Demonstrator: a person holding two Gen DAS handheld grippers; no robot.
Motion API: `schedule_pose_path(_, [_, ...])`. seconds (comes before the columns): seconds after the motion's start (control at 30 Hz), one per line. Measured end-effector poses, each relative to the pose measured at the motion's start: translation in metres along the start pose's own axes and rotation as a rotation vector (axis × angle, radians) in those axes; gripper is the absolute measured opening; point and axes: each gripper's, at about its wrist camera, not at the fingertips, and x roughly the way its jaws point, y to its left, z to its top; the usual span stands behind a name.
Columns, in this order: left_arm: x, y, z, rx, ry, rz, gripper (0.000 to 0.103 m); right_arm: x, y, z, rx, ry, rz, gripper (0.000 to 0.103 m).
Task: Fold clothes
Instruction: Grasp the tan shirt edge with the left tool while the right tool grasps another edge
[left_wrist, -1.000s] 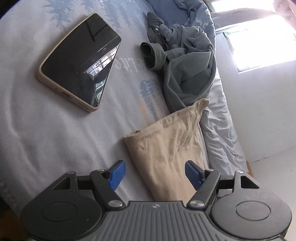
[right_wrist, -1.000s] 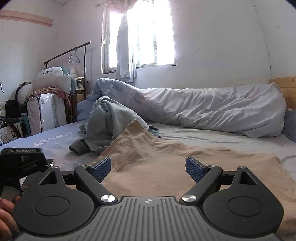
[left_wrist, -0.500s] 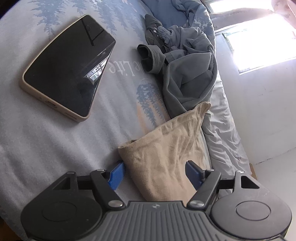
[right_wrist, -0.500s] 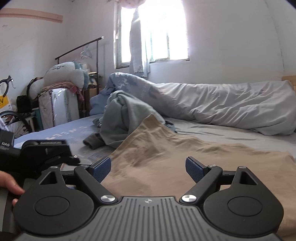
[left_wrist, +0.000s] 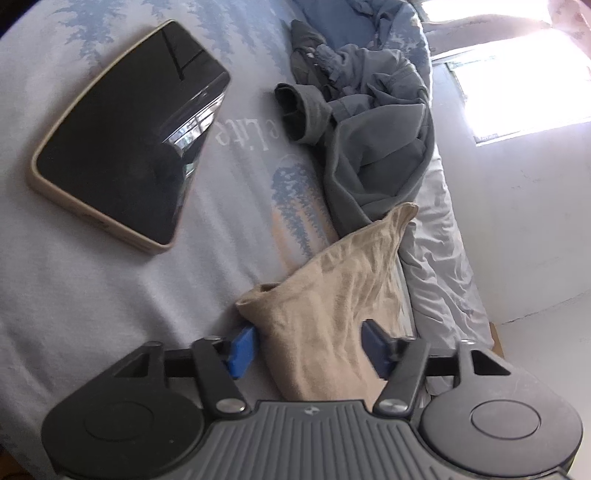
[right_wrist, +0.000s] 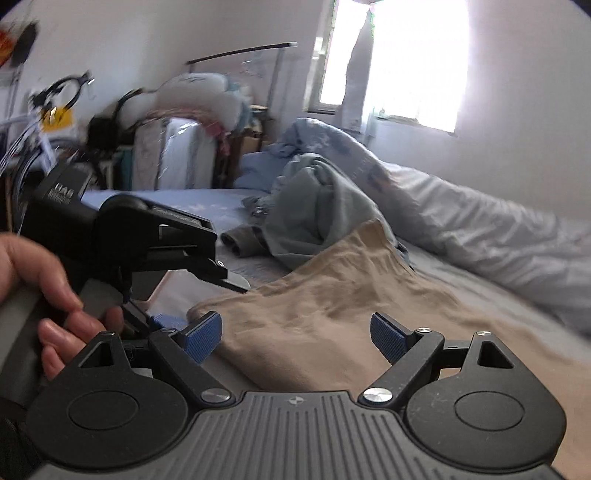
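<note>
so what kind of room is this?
Almost certainly a home bedroom: a bed with a pale blue printed sheet, a rumpled grey-blue duvet along the wall, and a metal clothes rail beside the bright window.

Right wrist view motion-blurred: shelf clutter (right_wrist: 122, 122) unreadable. Tan garment (left_wrist: 332, 314) runs under left gripper (left_wrist: 308, 347) body (near end hidden). Window (right_wrist: 410, 55) blown out. Hand (right_wrist: 55, 302) cut by edge.

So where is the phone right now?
In the left wrist view, the phone lies screen-up on the bed sheet at upper left, left of the grey garment pile and apart from the beige garment.
</note>
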Motion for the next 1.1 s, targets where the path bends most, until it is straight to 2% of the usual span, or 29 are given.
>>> schedule_pose_path(0.17, [-0.005,0.007,0.003,-0.019,0.011,-0.002,0.025,0.019,0.024,0.000,-0.145,0.032,0.039,0.088])
schedule_pose_path(0.3, [-0.010,0.006,0.004,-0.013,0.013,-0.018,0.014,0.036,0.041,-0.004,-0.260,0.058,0.091,0.087])
schedule_pose_path(0.33, [-0.010,0.005,0.005,-0.012,0.014,-0.030,0.005,0.040,0.044,-0.005,-0.280,0.061,0.099,0.087])
schedule_pose_path(0.37, [-0.011,0.004,0.005,-0.008,0.017,-0.038,0.004,0.044,0.047,-0.006,-0.303,0.061,0.102,0.085])
schedule_pose_path(0.4, [-0.011,0.004,0.005,-0.005,0.019,-0.044,0.004,0.048,0.050,-0.007,-0.325,0.061,0.106,0.083])
schedule_pose_path(0.47, [-0.013,0.003,0.006,-0.003,0.023,-0.056,0.001,0.055,0.058,-0.008,-0.374,0.057,0.105,0.067])
schedule_pose_path(0.7, [-0.019,0.001,0.006,-0.001,0.024,-0.088,0.000,0.075,0.084,-0.017,-0.527,0.079,0.044,0.041])
schedule_pose_path(0.77, [-0.020,0.001,0.005,-0.004,0.025,-0.090,0.000,0.081,0.087,-0.019,-0.543,0.089,0.022,0.026])
schedule_pose_path(0.8, [-0.019,0.001,0.005,-0.005,0.026,-0.089,0.000,0.083,0.088,-0.019,-0.547,0.092,0.012,0.022])
schedule_pose_path(0.87, [-0.019,0.002,0.005,-0.008,0.029,-0.088,0.000,0.087,0.089,-0.019,-0.548,0.095,-0.004,0.008])
schedule_pose_path(0.93, [-0.019,0.003,0.005,-0.012,0.031,-0.086,0.002,0.089,0.086,-0.017,-0.529,0.096,-0.008,0.005])
schedule_pose_path(1.07, [-0.017,0.005,0.006,-0.024,0.034,-0.081,0.017,0.087,0.083,-0.012,-0.515,0.077,-0.009,0.003])
schedule_pose_path(1.1, [-0.017,0.005,0.006,-0.027,0.033,-0.086,0.018,0.087,0.083,-0.011,-0.512,0.074,-0.007,0.003])
